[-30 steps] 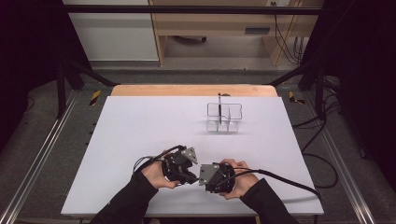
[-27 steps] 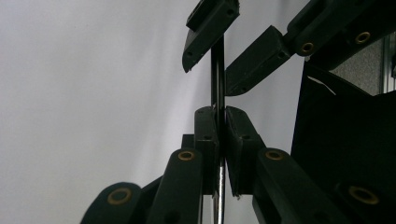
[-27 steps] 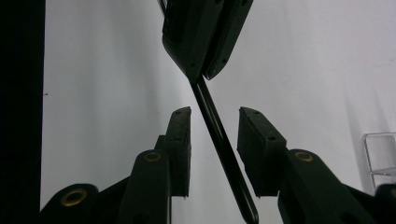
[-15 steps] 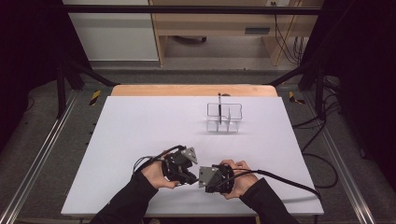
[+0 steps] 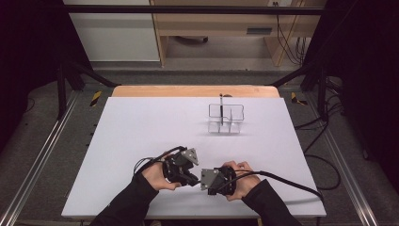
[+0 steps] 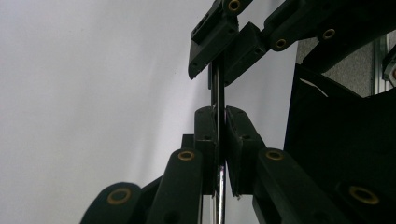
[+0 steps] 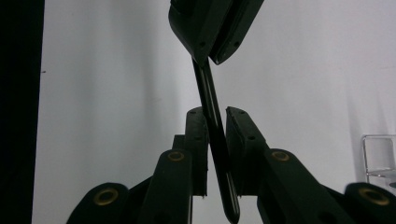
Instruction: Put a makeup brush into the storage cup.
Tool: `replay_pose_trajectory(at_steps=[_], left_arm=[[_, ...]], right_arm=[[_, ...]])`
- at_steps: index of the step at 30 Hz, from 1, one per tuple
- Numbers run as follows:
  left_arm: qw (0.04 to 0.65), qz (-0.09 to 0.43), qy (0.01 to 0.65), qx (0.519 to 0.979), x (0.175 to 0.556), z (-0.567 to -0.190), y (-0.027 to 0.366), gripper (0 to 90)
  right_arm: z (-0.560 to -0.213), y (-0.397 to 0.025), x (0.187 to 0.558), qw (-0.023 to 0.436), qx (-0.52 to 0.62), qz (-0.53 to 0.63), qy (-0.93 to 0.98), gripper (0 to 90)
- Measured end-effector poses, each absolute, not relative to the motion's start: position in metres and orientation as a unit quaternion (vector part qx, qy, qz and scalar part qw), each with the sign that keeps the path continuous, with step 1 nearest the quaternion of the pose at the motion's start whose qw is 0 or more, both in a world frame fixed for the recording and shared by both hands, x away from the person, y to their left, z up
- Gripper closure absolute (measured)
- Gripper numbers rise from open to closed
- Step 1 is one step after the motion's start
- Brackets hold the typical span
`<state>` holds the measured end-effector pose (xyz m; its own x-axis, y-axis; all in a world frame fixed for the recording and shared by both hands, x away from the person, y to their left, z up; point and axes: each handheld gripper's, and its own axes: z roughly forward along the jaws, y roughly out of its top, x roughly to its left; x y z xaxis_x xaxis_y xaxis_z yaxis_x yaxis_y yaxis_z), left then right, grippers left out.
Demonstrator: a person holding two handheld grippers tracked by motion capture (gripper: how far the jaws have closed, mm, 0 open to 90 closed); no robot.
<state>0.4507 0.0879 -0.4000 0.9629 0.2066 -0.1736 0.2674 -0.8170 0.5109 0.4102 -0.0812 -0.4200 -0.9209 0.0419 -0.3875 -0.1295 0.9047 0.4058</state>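
Observation:
A thin black stick-like item (image 6: 218, 91), silvery at one end, is held level between my two grippers just above the front of the white table (image 5: 141, 127). My left gripper (image 6: 221, 112) is shut on its thin part. Its thicker rounded black end (image 7: 215, 140) runs slightly tilted between the jaws of my right gripper (image 7: 216, 112), which is shut on it. In the high view the left gripper (image 5: 192, 178) and right gripper (image 5: 203, 179) face each other tip to tip. A similar black stick (image 5: 221, 106) stands upright in a clear organiser (image 5: 226, 118) at the back right.
Black cables (image 5: 282, 179) trail from the grippers across the table's front right. Metal rails (image 5: 42, 155) run along both sides of the table. A wooden shelf unit (image 5: 221, 28) stands behind the far edge.

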Motion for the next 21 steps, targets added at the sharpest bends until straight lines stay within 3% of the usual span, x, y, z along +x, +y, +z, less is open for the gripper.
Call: replay_pose_trajectory(at_steps=[12,21], left_arm=[[0.284,-0.042,0.129,0.949,0.451,-0.398,0.092,78.7],[0.317,-0.007,0.159,0.935,0.453,-0.394,0.109,55.8]], right_arm=[[-0.419,-0.082,0.410,0.168,-0.022,0.228,0.959,84.3],[-0.420,-0.082,0.415,0.159,-0.004,0.236,0.959,84.3]])
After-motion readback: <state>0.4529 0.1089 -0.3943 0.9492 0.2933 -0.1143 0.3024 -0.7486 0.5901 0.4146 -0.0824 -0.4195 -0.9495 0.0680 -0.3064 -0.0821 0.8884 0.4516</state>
